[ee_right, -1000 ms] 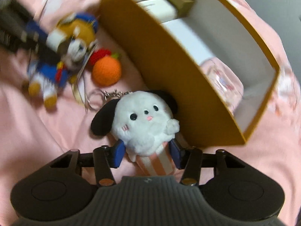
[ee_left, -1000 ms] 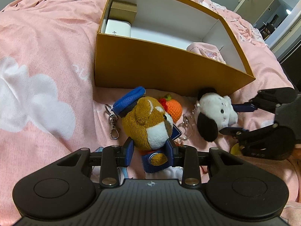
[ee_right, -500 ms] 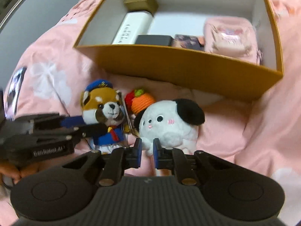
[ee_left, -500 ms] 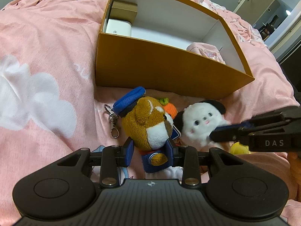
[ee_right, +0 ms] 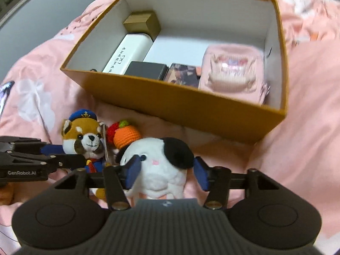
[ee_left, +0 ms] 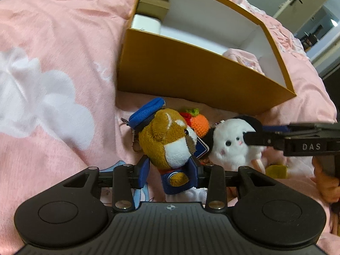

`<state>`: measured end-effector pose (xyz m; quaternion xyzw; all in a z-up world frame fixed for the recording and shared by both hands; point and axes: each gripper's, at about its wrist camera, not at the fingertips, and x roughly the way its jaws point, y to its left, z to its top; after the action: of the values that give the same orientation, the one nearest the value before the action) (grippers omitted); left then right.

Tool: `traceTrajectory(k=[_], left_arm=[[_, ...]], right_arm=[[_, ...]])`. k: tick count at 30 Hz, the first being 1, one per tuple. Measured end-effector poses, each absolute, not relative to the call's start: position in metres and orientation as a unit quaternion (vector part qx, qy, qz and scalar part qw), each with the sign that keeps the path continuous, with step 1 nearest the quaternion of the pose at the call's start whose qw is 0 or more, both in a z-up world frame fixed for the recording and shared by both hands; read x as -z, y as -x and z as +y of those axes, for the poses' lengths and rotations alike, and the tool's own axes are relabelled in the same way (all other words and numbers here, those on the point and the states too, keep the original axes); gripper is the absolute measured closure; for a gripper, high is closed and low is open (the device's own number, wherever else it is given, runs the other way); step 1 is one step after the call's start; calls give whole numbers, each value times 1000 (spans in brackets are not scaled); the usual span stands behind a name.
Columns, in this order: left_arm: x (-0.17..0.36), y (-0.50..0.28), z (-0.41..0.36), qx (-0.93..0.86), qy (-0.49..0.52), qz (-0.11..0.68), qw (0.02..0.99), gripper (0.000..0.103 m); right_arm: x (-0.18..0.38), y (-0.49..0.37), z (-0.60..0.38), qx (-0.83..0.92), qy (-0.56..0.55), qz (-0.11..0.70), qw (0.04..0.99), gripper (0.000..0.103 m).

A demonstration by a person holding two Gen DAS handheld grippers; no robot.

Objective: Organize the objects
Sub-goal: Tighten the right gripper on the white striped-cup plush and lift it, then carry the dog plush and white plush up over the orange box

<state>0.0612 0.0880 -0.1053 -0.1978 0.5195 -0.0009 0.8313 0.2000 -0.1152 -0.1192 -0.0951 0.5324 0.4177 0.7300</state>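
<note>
Two plush toys lie on the pink bedding (ee_left: 53, 127), just in front of the open box (ee_right: 180, 104), with a crochet orange (ee_right: 127, 136) wedged between them.

The left gripper (ee_left: 169, 175) straddles the red panda (ee_left: 167, 144) at its blue body. Its jaws are opening, and the pads seem to sit just off the plush, though the fur hides any gap.

The right gripper (ee_right: 166, 173) has the white dog (ee_right: 161, 165) between its pads. Its jaws are opening too: the right pad stands clear of the plush, while the left one lies at the dog's cheek.

So the step in hand looks like the pick-up of both toys, not yet secured.

The next move calls for each gripper to close on its toy's body, lift clear of the near wall, and set the toy in the free floor at the box's middle.
</note>
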Motion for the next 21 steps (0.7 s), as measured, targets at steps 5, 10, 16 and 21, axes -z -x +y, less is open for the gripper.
traceTrajectory(k=[5,10,16,21], left_arm=[[105,-61,93,-17,216,509,833,56],[101,-61,95,-26,221,493,841,49],[107,-67,99,-38,247,488,836,48],[94,-60,96,-24,231,479,846,55]], right_arm=[[137,-207,-116,-421,25,574,702,36],[134,-194,-108,-424,40,558,712,43],[122,-182,-113,-427,56,541,723,49],[105,-173,-122,-424,56,520,739,51]])
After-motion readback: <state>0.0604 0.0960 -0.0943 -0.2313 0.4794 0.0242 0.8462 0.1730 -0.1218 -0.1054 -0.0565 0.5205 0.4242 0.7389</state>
